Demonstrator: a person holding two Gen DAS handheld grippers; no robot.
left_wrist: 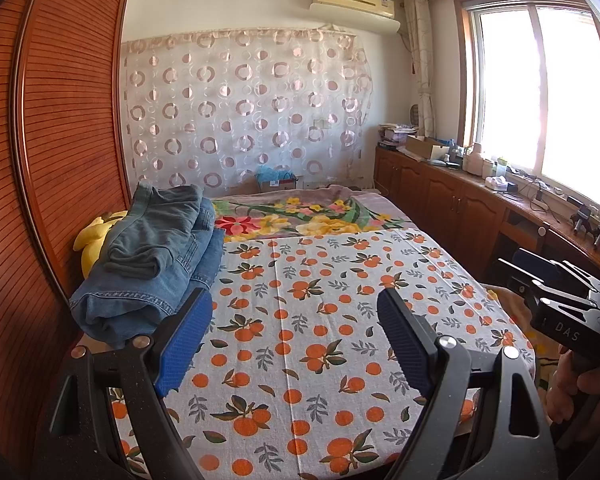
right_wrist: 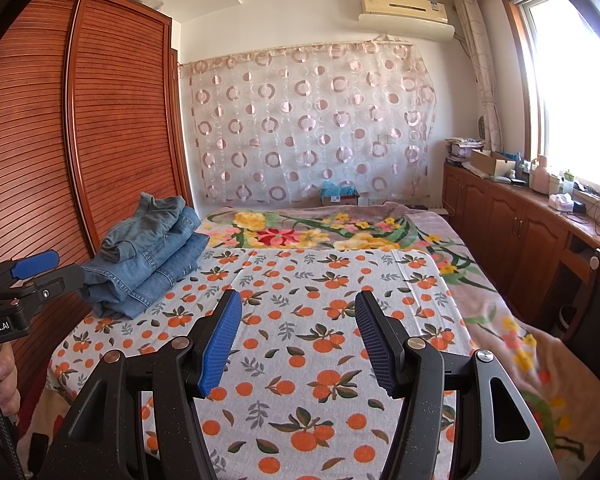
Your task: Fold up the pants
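Observation:
A stack of folded jeans [left_wrist: 152,264] lies at the left edge of the bed, with a grey-green pair on top of blue ones; it also shows in the right wrist view [right_wrist: 148,256]. My left gripper [left_wrist: 296,300] is open and empty, held above the orange-print sheet [left_wrist: 320,320], to the right of the stack. My right gripper [right_wrist: 298,304] is open and empty over the same sheet [right_wrist: 312,344]. The left gripper also shows at the left edge of the right wrist view [right_wrist: 32,268].
A wooden louvred wardrobe [left_wrist: 60,140] stands left of the bed. A floral blanket [left_wrist: 312,216] covers the far part of the bed. Wooden cabinets [left_wrist: 452,196] with clutter run under the window at the right. A yellow soft toy [left_wrist: 94,236] lies behind the jeans.

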